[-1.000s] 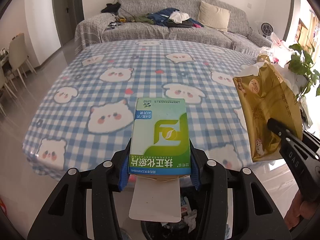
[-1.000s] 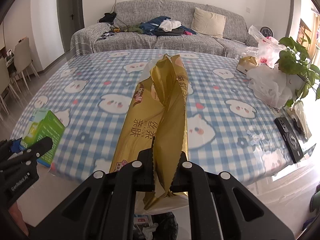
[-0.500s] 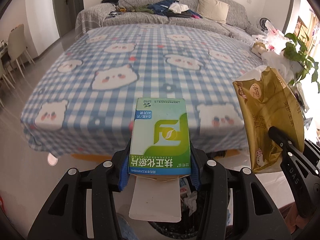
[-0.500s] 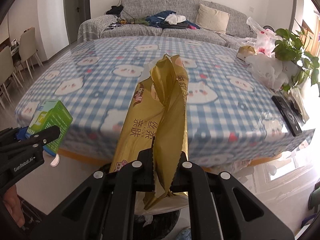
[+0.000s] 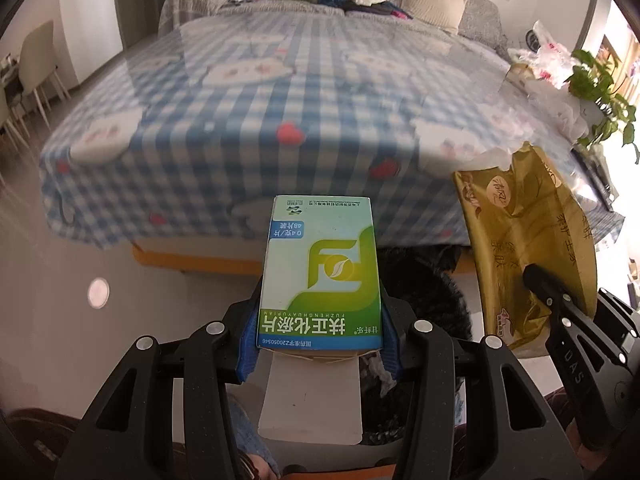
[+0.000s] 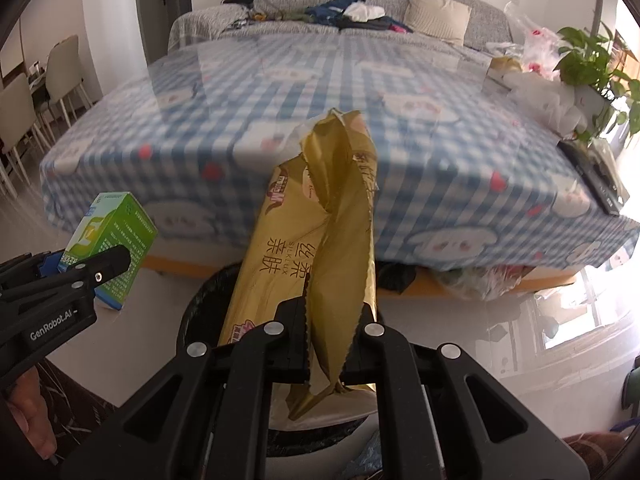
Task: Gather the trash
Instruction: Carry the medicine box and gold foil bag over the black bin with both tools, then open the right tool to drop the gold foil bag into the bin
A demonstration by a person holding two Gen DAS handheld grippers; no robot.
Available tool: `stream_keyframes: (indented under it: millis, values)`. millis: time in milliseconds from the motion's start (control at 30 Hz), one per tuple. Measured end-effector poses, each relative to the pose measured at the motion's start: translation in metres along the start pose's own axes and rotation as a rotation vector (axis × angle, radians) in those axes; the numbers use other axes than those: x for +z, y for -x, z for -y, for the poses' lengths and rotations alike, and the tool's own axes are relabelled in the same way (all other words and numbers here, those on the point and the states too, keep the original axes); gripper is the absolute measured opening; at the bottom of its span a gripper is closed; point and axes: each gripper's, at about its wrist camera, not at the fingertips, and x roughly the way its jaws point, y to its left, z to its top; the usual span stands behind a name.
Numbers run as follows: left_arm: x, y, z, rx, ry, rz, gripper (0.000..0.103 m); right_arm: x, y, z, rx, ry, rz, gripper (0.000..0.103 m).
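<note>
My left gripper (image 5: 318, 332) is shut on a green and white medicine box (image 5: 320, 276), its blue pads pressing both sides; a white flap hangs open under the box. The same box (image 6: 110, 246) shows at the left of the right wrist view. My right gripper (image 6: 324, 340) is shut on a crumpled gold tissue wrapper (image 6: 312, 248), also seen at the right of the left wrist view as the wrapper (image 5: 528, 248). Both hang over a black-lined trash bin (image 6: 200, 316) on the floor, with crumpled scraps inside the bin (image 5: 424, 300).
The table (image 5: 280, 120) with a blue checked bear cloth stands just beyond the bin. A potted plant (image 6: 592, 64), white plastic bags (image 6: 548, 96) and a dark remote (image 6: 596, 184) lie along its right side. A grey sofa (image 6: 320, 20) with clothes is behind; chairs (image 6: 24, 112) stand left.
Both grippers have sunk and drawn back from over the table to in front of its near edge. The bin has come into full view below them. Both grips are unchanged.
</note>
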Motion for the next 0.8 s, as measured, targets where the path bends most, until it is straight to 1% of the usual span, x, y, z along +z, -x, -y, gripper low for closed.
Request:
stream_keyframes:
  millis: [233,367,400,500,567,800]
  values:
    - [-0.019,-0.028,-0.006,0.000,0.017,-0.038,0.047,-0.024,-0.022,-0.011,-0.005,0.018,-0.038,0.007]
    - [-0.027,-0.047,-0.008,0.022,0.012,-0.064,0.047,-0.032,-0.040,-0.014,0.003,0.039,-0.057,0.007]
    - [-0.029,-0.050,-0.009,0.024,0.014,-0.068,0.047,-0.035,-0.047,-0.017,-0.006,0.051,-0.068,0.007]
    - [-0.035,-0.065,-0.012,0.028,0.016,-0.092,0.047,-0.040,-0.061,-0.022,0.014,0.057,-0.107,0.007]
    - [-0.038,-0.072,-0.012,0.020,0.009,-0.104,0.047,-0.043,-0.071,-0.026,0.006,0.073,-0.122,0.007]
    - [-0.046,-0.090,-0.011,0.035,-0.006,-0.131,0.047,-0.052,-0.098,-0.028,0.018,0.063,-0.185,0.008]
